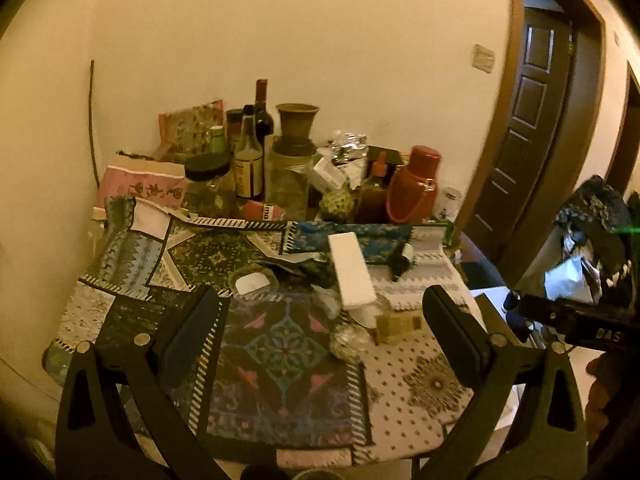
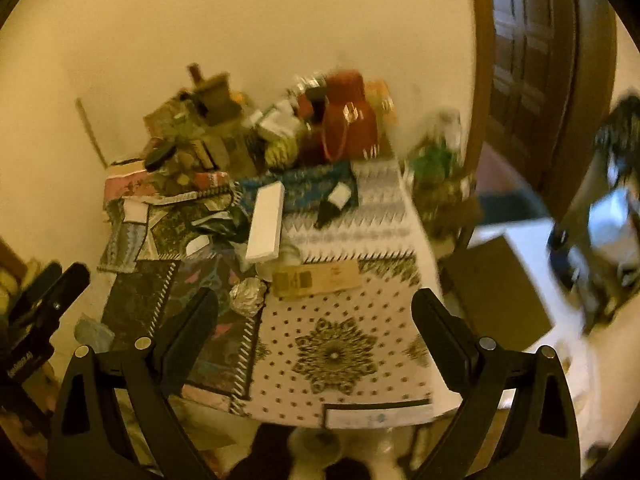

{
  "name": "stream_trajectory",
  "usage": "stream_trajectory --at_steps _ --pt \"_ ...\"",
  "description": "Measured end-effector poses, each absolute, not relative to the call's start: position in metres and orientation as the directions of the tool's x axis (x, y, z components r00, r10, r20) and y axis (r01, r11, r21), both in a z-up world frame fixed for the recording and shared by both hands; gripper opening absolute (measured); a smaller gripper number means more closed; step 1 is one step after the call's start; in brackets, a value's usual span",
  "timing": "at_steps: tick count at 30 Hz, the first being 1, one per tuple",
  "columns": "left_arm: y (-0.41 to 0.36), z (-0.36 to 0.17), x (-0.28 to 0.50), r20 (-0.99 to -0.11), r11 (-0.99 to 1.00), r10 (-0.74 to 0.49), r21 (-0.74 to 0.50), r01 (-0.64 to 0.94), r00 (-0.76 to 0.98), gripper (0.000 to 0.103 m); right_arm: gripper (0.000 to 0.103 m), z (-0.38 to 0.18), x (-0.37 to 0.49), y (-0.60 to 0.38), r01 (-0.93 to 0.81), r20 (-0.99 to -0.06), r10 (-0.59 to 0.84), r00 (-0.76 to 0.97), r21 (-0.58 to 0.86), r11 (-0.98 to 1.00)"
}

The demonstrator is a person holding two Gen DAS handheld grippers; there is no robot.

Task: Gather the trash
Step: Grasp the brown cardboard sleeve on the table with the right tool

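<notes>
A patchwork-covered table (image 1: 404, 396) (image 2: 340, 392) carries loose trash. A long white box (image 1: 351, 276) (image 2: 266, 222) lies near the middle, a crumpled foil ball (image 2: 249, 296) (image 1: 347, 340) and a flat brown cardboard piece (image 2: 316, 279) (image 1: 398, 323) in front of it. A dark crumpled wrapper (image 1: 298, 267) (image 2: 220, 226) and a small white scrap (image 1: 251, 283) (image 2: 198, 245) lie left of the box. A small black-and-white packet (image 1: 401, 262) (image 2: 334, 204) rests further back. My left gripper (image 1: 322, 312) and right gripper (image 2: 316, 312) both hover open above the near table edge, holding nothing.
Bottles, jars, a clay pot (image 1: 297, 122) and a red flask (image 1: 414, 186) (image 2: 352, 116) crowd the table's back by the wall. A brown door (image 1: 532, 116) stands at right. A trash bag with paper (image 1: 576, 264) sits right of the table. The right gripper's body (image 1: 576, 318) shows at the right edge of the left wrist view.
</notes>
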State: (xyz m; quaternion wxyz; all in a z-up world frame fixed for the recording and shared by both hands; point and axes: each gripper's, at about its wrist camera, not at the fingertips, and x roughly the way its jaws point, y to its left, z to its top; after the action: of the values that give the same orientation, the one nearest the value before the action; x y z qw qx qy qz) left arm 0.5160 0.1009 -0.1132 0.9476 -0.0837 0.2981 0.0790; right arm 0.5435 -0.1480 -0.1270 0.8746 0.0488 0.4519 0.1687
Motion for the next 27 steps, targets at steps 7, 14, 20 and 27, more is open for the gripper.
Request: stream_trajectory --at_steps 7,14,20,27 --pt "0.144 -0.141 0.571 -0.63 0.986 0.062 -0.08 -0.144 0.774 0.102 0.096 -0.181 0.598 -0.126 0.0 -0.849 0.3 0.434 0.333 0.943" --pt "0.168 -0.176 0.609 -0.676 0.997 0.005 -0.051 -0.054 0.737 0.102 0.091 -0.245 0.636 -0.121 0.279 -0.881 0.331 0.338 0.43 0.859" --pt "0.16 -0.209 0.633 -0.733 0.997 -0.08 -0.072 0.04 0.676 0.102 0.061 -0.286 0.645 -0.126 0.426 -0.889 0.369 0.273 0.455 0.782" --pt "0.123 -0.241 0.648 -0.798 0.978 -0.198 -0.123 0.168 0.57 0.099 0.028 -0.268 0.641 -0.13 0.323 -0.908 0.293 0.3 0.386 0.864"
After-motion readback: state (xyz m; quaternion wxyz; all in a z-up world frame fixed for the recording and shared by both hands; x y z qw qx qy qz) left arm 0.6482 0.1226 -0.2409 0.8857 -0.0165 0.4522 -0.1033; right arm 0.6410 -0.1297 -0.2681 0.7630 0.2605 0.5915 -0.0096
